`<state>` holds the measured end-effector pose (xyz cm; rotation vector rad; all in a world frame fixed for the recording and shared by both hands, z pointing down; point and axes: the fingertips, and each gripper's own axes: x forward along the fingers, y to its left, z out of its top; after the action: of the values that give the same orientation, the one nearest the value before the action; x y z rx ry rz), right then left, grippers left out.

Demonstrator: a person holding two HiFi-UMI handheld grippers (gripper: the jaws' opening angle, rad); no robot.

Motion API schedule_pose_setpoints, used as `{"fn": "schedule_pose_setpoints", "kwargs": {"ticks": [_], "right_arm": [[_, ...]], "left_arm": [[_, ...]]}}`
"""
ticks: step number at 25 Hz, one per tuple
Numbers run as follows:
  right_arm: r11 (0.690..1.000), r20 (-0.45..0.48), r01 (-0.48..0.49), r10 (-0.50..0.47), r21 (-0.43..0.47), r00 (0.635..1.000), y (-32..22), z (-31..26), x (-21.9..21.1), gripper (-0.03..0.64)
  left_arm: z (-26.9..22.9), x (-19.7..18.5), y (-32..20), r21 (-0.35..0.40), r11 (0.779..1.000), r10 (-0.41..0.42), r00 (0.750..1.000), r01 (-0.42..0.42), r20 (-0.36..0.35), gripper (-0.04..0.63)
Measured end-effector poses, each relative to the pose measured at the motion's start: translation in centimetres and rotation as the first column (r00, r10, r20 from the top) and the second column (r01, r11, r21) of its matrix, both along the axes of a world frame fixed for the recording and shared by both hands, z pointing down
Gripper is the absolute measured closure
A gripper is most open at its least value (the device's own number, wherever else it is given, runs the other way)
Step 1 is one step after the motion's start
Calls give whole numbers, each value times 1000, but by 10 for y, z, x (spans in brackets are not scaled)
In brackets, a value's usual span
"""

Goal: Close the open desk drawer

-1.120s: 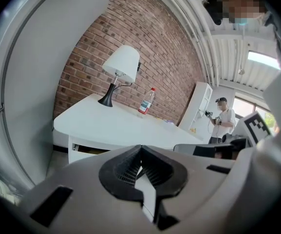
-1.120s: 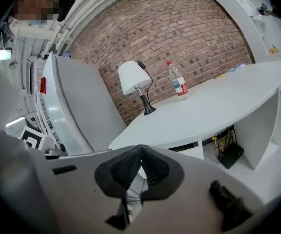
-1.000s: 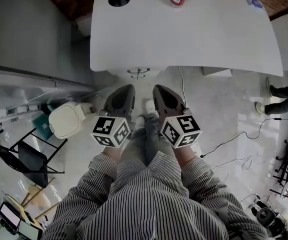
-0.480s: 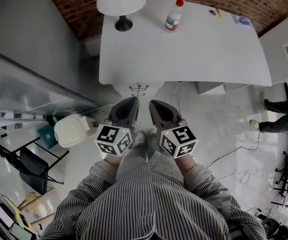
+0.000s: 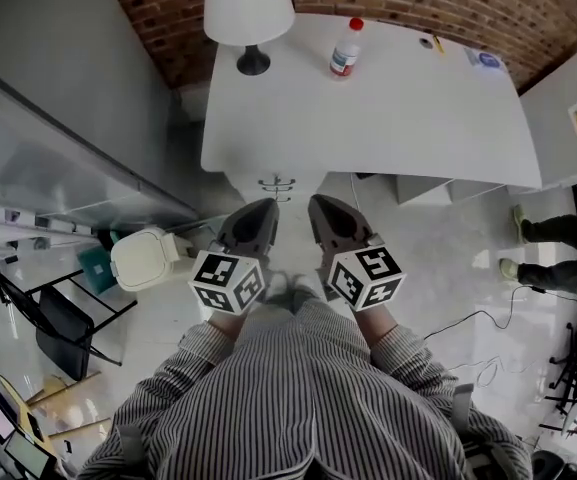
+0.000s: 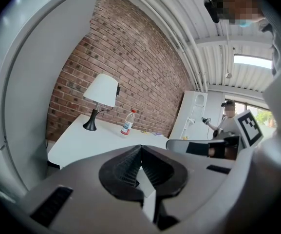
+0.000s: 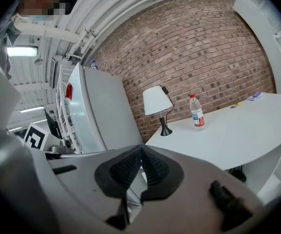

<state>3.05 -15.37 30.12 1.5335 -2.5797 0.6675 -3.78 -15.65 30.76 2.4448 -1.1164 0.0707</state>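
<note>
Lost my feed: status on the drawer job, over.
Left claw shut, empty; right claw shut, empty. Both short of white rectangular desk. Drawer not clearly seen under its edge. No obstacle seen.

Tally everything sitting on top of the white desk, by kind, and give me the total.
lamp: 1
bottle: 1
small items near the far right corner, too small to identify: 2
Total: 4
</note>
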Motion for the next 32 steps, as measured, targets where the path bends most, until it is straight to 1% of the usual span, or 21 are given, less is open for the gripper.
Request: {"fn": "schedule_pose_setpoints", "kwargs": {"ticks": [9, 13, 18, 25, 32], "right_arm": [[999, -20, 33, -33, 28, 999, 9, -17, 5, 601], [998, -31, 53, -52, 32, 998, 8, -20, 2, 601], [998, -43, 49, -47, 33, 998, 3, -20, 8, 601], [997, -47, 59, -57, 49, 997, 2, -25, 8, 601], [992, -51, 108, -104, 61, 993, 5, -27, 0, 601]], "left_arm": [[-18, 10, 3, 21, 1000, 18, 1000, -18, -6, 584], [-16, 14, 6, 8, 999, 38, 999, -38, 18, 584], [-17, 16, 8, 4, 999, 54, 998, -55, 32, 584], [-29, 10, 5, 42, 999, 22, 999, -23, 24, 584], [-30, 12, 5, 50, 999, 17, 1000, -17, 6, 584]]}}
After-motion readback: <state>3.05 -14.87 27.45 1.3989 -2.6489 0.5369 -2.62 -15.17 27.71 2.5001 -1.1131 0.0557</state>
